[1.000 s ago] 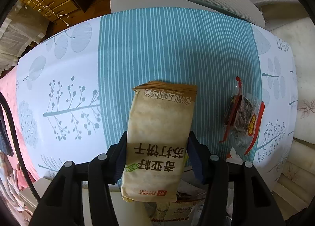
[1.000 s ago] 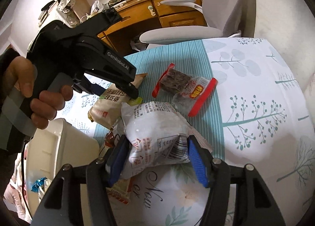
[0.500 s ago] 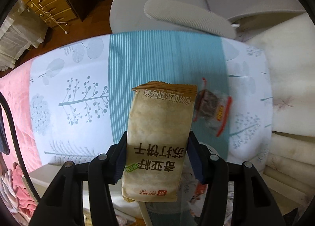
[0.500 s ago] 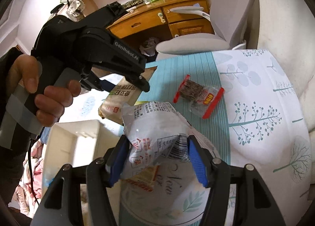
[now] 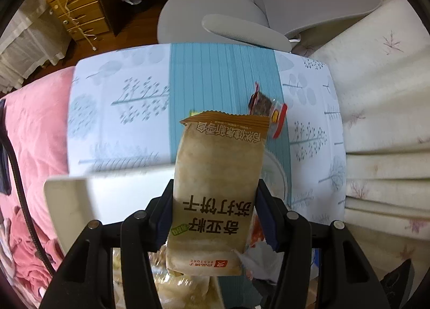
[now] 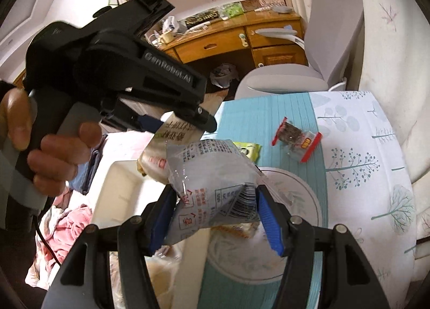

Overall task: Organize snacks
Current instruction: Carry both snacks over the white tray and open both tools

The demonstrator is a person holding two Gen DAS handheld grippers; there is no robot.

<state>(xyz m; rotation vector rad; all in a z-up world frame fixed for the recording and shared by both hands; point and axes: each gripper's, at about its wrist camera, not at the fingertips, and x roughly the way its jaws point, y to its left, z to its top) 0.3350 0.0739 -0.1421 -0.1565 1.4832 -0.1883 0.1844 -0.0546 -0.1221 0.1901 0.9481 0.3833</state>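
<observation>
The left gripper clamped the cracker pack, long axis along its fingers, just above the bin; the right gripper clamped a silver bag beside it.

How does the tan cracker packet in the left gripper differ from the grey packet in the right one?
The tan cracker packet is opaque, flat and smooth; the grey packet is partly see-through, crumpled and creased. The tan cracker packet carries big dark lettering, the grey packet small print and a barcode. The left gripper pinches the tan cracker packet near its lower half, while the right gripper squeezes the grey packet's folded end. Both are held off the tablecloth.
</observation>
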